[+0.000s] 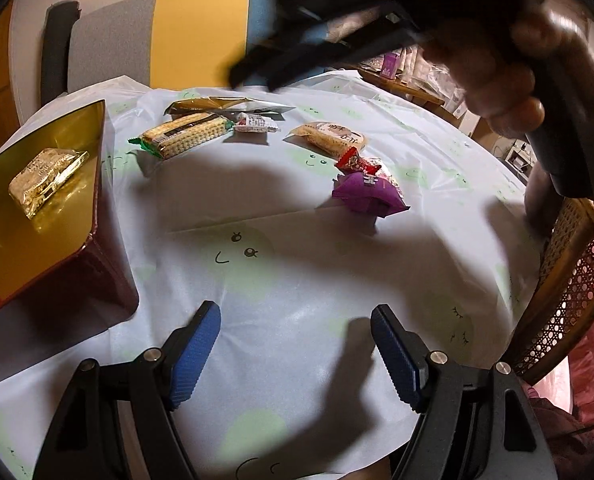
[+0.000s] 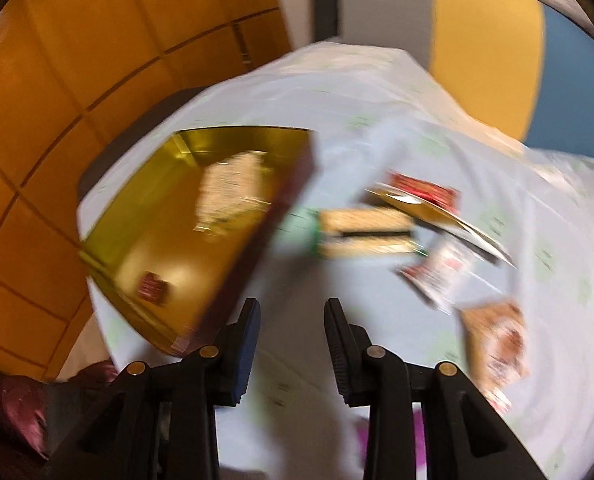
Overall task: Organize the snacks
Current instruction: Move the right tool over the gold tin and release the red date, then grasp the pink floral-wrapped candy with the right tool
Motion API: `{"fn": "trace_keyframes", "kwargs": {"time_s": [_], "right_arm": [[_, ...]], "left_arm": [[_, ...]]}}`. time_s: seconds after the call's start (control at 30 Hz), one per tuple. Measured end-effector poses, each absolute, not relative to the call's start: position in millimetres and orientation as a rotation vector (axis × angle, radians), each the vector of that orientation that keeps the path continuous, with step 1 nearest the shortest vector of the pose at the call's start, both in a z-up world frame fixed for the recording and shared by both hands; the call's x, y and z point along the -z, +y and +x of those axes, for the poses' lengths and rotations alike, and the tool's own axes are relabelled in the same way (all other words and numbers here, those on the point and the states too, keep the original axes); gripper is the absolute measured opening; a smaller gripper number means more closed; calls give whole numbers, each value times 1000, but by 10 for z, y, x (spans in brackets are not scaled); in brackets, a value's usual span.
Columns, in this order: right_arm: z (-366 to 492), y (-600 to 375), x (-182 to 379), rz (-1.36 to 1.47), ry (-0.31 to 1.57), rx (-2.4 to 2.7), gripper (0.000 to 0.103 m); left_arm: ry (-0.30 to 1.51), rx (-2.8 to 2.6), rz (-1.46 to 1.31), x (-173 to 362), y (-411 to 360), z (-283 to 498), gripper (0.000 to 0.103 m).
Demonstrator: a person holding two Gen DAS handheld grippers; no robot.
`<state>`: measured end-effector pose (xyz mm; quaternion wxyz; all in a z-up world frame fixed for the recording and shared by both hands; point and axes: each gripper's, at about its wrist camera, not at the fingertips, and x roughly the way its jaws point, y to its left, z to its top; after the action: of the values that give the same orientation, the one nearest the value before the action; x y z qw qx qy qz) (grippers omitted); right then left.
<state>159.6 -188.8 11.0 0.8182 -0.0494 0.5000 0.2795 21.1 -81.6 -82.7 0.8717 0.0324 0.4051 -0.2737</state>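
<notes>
The left gripper (image 1: 297,350) sits nearest the left wrist camera, its blue-padded jaws spread wide over bare tablecloth (image 1: 297,264) with nothing between them. The cloth is pale plastic printed with green blobs bearing small drawn faces. At the left edge stands a tin box (image 1: 93,184), gold inside and dark red outside, holding one clear-wrapped snack bar (image 1: 45,178). The rest of the snacks lie loose farther back: a sandwich-cracker pack (image 1: 185,134) with green ends, a long gold sachet (image 1: 221,105), a small red-and-white candy (image 1: 255,123), a round pastry (image 1: 331,138) whose label is too small to read, and a red wrapper (image 1: 357,162) touching a purple pouch (image 1: 371,196). The right gripper (image 2: 293,354), blurred in its own view, has its jaws slightly parted and empty.
</notes>
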Motion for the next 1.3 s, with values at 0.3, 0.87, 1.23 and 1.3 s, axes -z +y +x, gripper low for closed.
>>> {"fn": "trace_keyframes", "kwargs": {"time_s": [0.3, 0.87, 1.23, 1.3], "right_arm": [[1750, -2877, 42, -41, 1101, -332, 36], [1885, -3435, 384, 101, 1181, -210, 53], [1838, -3391, 500, 56, 1268, -211, 36], [1833, -3369, 543, 48, 1303, -222, 36]], "left_arm": [[845, 556, 99, 838, -861, 198, 78], [845, 524, 157, 857, -947, 174, 79], [849, 517, 168, 860, -970, 185, 81], [851, 517, 169, 857, -971, 189, 82]]}}
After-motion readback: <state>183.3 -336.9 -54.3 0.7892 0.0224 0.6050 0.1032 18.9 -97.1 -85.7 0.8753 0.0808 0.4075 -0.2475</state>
